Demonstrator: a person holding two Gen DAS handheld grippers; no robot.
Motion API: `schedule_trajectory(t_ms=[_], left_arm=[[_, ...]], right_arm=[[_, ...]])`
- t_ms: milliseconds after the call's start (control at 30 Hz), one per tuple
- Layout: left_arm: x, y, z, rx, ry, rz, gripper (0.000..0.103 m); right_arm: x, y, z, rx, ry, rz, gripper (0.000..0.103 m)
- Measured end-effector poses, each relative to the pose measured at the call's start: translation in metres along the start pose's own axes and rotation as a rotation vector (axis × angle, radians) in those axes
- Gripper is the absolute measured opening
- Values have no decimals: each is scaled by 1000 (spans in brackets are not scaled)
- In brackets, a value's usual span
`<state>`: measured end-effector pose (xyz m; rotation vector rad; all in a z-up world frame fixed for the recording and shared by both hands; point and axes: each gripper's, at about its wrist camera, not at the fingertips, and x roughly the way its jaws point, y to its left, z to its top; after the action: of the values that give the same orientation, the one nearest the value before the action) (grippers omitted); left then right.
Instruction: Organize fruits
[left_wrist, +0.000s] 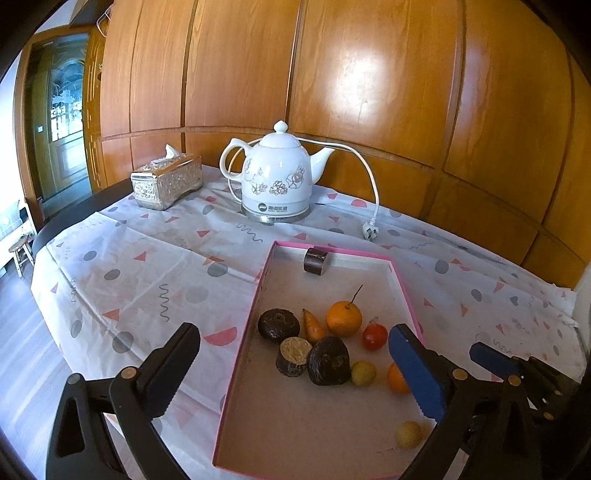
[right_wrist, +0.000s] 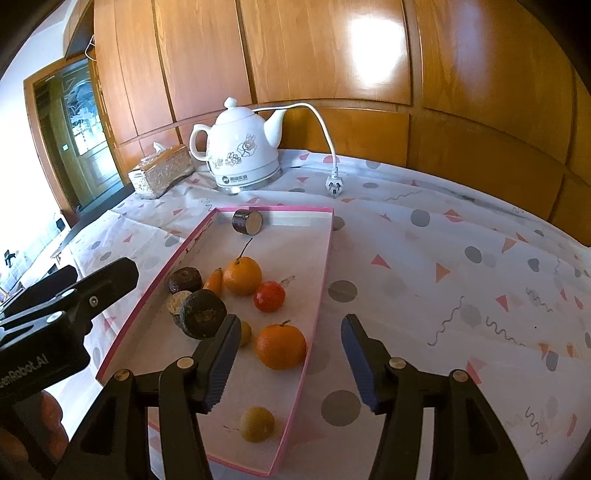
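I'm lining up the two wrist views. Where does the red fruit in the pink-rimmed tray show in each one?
Left wrist: red fruit, lower right of centre, by the blue finger.
Right wrist: red fruit, near centre, right of the stemmed orange.
Shared landmark: white kettle behind the tray.

Glossy wood panel wall behind table, bright glare patch on it. Patterned cloth covers table. Glazed door at left, daylight through it. Small stool on wood floor.
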<state>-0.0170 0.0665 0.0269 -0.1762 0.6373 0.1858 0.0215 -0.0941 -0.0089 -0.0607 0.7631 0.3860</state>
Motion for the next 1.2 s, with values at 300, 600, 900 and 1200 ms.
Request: schedule_trajectory(t_ms=[300,600,900,1200], left_arm=[[-14,-6,0,21,-38,-6,103],[-23,-9,2,24,-62,-11,103],[-25,-9,2,23,-63,4,103],[-27,-8,4,24,-73,-22,100]], right_arm=[[-6,5,-4,-25,-11,-22,57],[-8,3,-5,-27,-13,-25,57],[-8,5,-7,-38,-10,-24,57],[-6,3,-9,-38,-3,-31,57]])
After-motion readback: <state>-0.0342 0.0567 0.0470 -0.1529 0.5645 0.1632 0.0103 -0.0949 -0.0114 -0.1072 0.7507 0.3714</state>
